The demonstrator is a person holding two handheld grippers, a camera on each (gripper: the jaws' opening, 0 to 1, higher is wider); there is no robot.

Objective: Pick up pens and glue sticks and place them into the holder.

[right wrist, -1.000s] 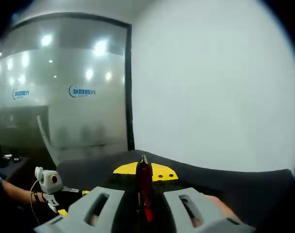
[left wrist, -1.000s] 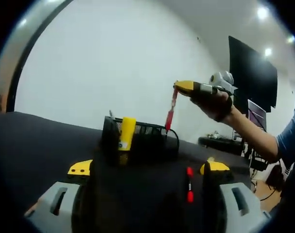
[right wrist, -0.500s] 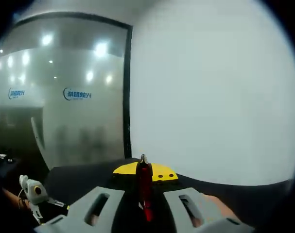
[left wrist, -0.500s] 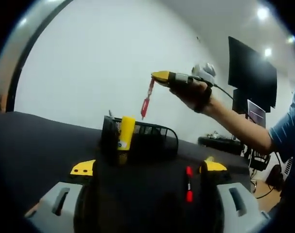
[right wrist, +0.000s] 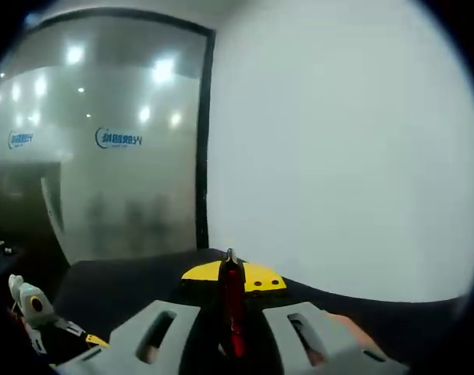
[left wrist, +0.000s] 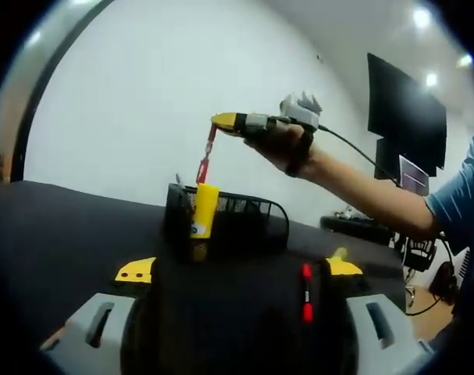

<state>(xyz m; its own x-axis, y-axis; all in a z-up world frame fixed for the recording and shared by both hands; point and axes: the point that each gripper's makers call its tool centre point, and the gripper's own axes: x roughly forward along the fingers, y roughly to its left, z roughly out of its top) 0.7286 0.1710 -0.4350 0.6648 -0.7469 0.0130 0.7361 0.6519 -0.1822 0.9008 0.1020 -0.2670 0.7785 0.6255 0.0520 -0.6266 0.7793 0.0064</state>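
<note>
Overhead, the right gripper [left wrist: 225, 122] hangs above the holder [left wrist: 235, 225] in the left gripper view, a hand [left wrist: 279, 143] behind it; its jaws are clamped on a red pen [left wrist: 206, 161], which hangs point-down just above the holder's left end, near the yellow glue stick [left wrist: 202, 214] standing upright against that end; the holder is black mesh and sits on a dark table [left wrist: 57, 234]; in the right gripper view the same pen [right wrist: 232, 308] runs up between the jaws, tip forward; the left gripper [left wrist: 235, 275] is low over the table with jaws wide apart, nothing between them; a second red pen [left wrist: 306, 292] lies on the table just inside its right jaw.
</note>
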